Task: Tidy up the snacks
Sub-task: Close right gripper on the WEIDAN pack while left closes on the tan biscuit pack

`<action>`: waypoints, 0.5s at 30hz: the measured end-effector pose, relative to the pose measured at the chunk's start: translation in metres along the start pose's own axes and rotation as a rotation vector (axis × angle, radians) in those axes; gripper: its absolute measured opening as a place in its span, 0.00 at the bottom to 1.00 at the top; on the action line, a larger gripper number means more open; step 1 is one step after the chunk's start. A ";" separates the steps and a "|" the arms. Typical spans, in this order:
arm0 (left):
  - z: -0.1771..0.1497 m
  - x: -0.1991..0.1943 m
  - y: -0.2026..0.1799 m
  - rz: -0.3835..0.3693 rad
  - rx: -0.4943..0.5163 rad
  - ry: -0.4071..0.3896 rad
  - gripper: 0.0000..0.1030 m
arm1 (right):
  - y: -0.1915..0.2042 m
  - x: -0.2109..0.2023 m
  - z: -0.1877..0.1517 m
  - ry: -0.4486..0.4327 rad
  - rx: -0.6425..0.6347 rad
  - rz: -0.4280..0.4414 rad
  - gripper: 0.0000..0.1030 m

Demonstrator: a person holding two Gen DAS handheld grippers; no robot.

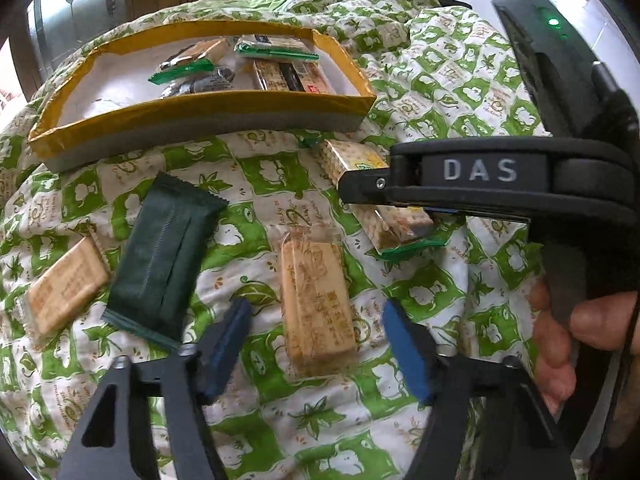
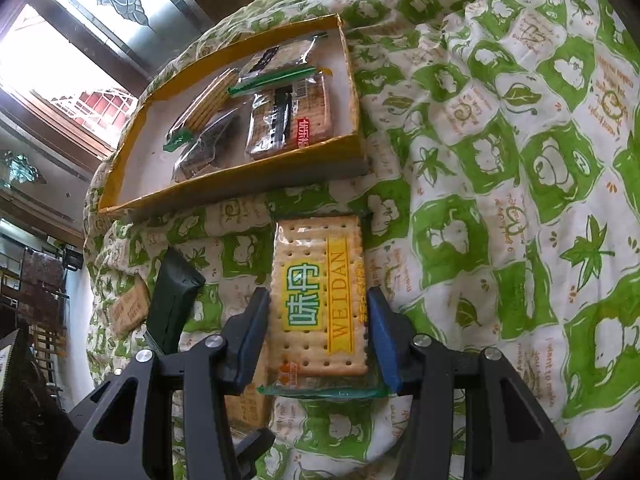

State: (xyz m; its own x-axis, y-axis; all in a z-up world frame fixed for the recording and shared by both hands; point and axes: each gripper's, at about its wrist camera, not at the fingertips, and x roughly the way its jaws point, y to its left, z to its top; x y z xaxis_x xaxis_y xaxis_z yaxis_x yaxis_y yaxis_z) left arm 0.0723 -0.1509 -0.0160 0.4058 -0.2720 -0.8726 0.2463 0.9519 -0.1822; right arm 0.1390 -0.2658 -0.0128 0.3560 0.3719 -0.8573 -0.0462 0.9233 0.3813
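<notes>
1. the green-and-white patterned cloth (image 1: 248, 184) covers the whole work surface, soft and rumpled, with deep folds off to the right; packets lie loose on it, well apart from one another.
2. the yellow-rimmed box (image 1: 200, 110) sits at the far side of the cloth. several snack packets (image 1: 280, 74) are already inside, crowded toward its right end, while the left end of the floor is bare. that bare part looks like the easiest place to drop more.
3. the step in hand appears to be picking up loose packets for the box. the right gripper (image 2: 316, 320) is clamped on the weidan cracker packet (image 2: 320, 292), both blue pads pressed on its long sides, just short of the box's near wall (image 2: 224, 188).
4. its next move, as i judge it, calls for a lift high enough to clear that raised near wall, then a carry over the rim.
5. the left gripper (image 1: 320, 340) stands about half open, holding nothing, and straddles the tan biscuit packet (image 1: 316, 308) without touching it. closing squarely on its long sides seems the next need.
6. the dark green packet (image 1: 160, 264) lies just beside on the left, with another tan packet (image 1: 64, 284) beyond it.
</notes>
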 end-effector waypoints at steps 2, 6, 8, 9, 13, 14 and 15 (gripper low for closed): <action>0.003 0.006 -0.001 0.010 0.003 0.009 0.62 | -0.001 0.000 0.000 0.000 0.003 0.006 0.47; 0.003 0.013 0.000 0.048 0.017 0.018 0.52 | -0.001 0.000 0.000 0.002 0.003 0.008 0.47; 0.004 0.016 0.001 0.063 0.023 0.011 0.45 | -0.002 -0.001 0.000 0.003 0.001 0.008 0.47; 0.003 0.015 0.002 0.071 0.025 0.010 0.39 | -0.001 0.000 -0.001 0.006 -0.002 0.007 0.47; 0.002 0.013 0.009 0.068 0.004 0.002 0.32 | 0.003 0.002 -0.004 0.019 -0.018 0.000 0.47; 0.001 0.012 0.009 0.068 0.005 0.001 0.32 | 0.004 0.003 -0.005 0.022 -0.022 -0.002 0.47; 0.001 0.011 0.009 0.068 0.007 0.001 0.32 | 0.004 0.003 -0.005 0.023 -0.023 -0.003 0.47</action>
State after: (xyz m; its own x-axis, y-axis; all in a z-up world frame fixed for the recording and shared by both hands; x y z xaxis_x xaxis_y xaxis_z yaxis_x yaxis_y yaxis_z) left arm 0.0800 -0.1458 -0.0269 0.4207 -0.2064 -0.8834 0.2247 0.9671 -0.1190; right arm 0.1352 -0.2603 -0.0158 0.3350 0.3713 -0.8660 -0.0671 0.9261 0.3712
